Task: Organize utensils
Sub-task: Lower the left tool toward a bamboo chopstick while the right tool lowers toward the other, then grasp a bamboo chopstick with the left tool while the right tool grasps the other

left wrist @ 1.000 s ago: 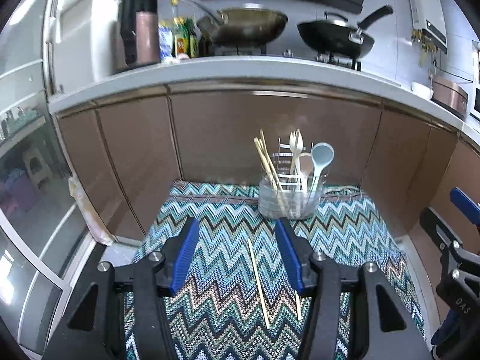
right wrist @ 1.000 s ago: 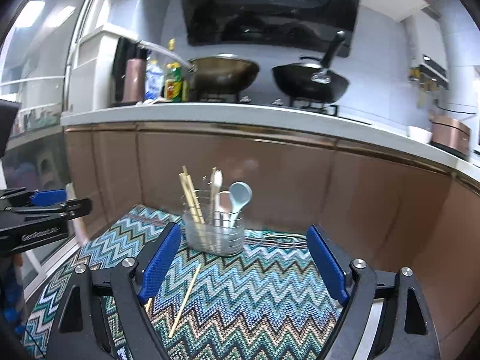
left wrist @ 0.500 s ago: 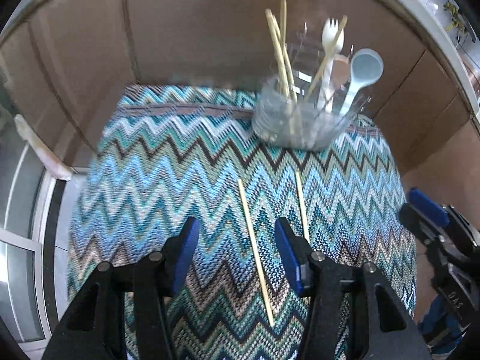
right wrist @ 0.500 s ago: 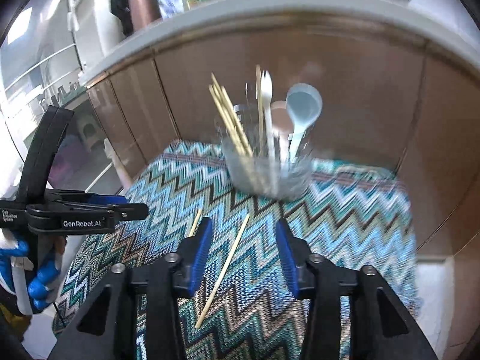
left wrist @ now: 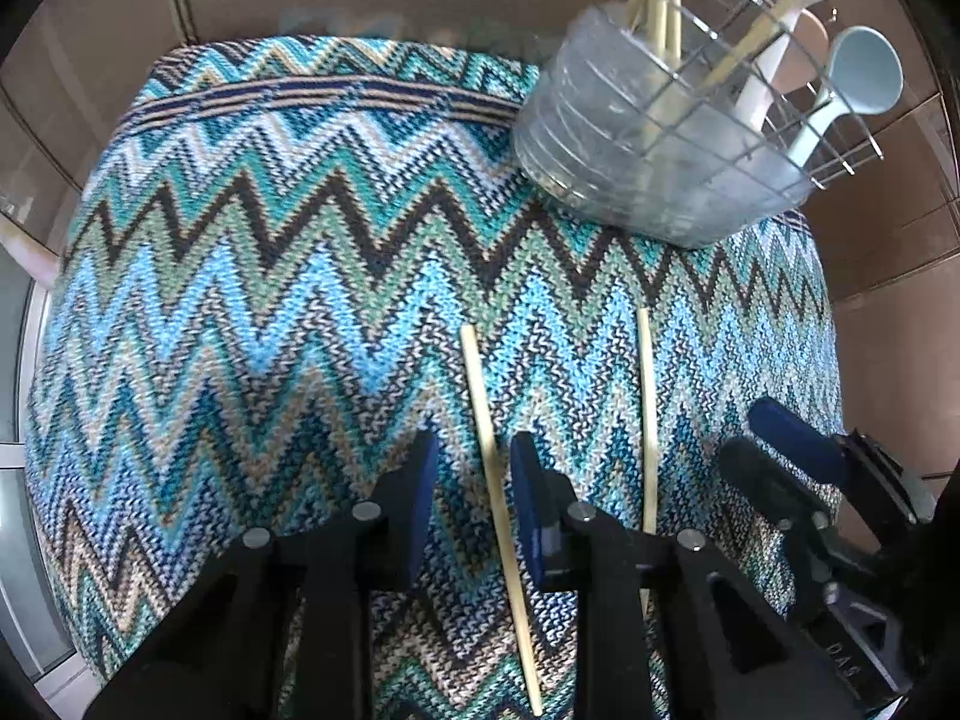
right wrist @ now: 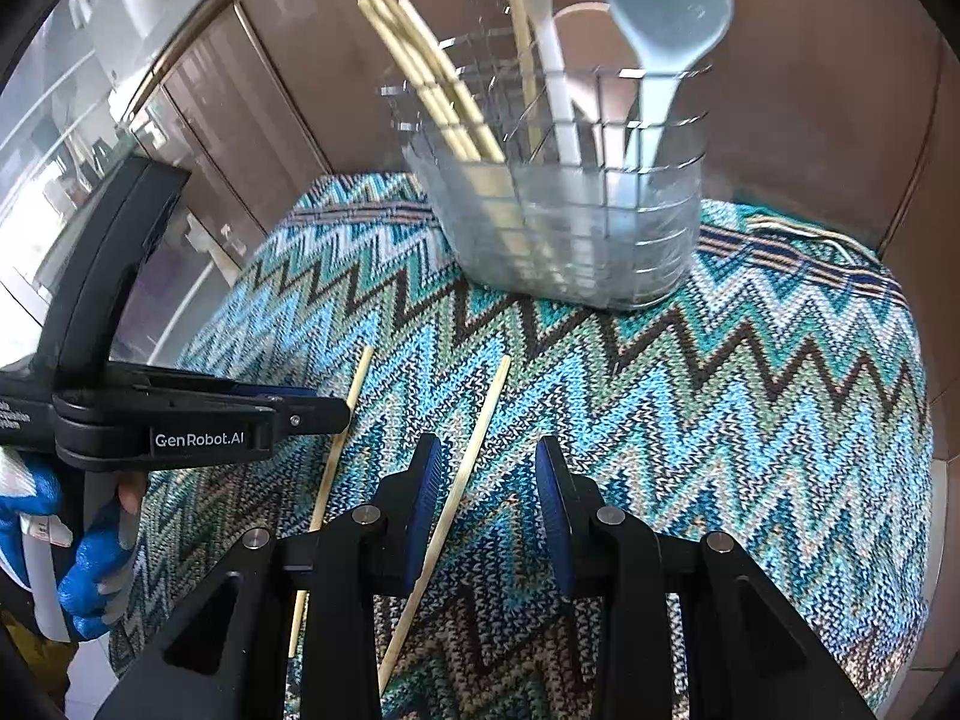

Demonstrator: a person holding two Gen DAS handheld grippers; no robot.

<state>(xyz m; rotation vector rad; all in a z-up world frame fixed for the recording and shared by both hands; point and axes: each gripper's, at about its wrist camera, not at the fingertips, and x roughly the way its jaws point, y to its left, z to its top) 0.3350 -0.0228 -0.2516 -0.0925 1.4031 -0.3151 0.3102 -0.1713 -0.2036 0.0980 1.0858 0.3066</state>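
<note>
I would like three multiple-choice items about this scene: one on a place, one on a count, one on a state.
1. Where does the clear plastic utensil holder stand?
A. at the far end of the zigzag knitted cloth
B. on the counter
C. on the floor

2. How many loose wooden chopsticks lie on the cloth?
A. one
B. two
C. four

3. How does the left gripper stand?
A. clamped on a spoon
B. jaws either side of one chopstick, not pressing
C. inside the holder

Answers: 1 A, it sits by the cabinet wall; 2 B, a second chopstick lies beside; 3 B, gaps show while the jaws close.
</note>
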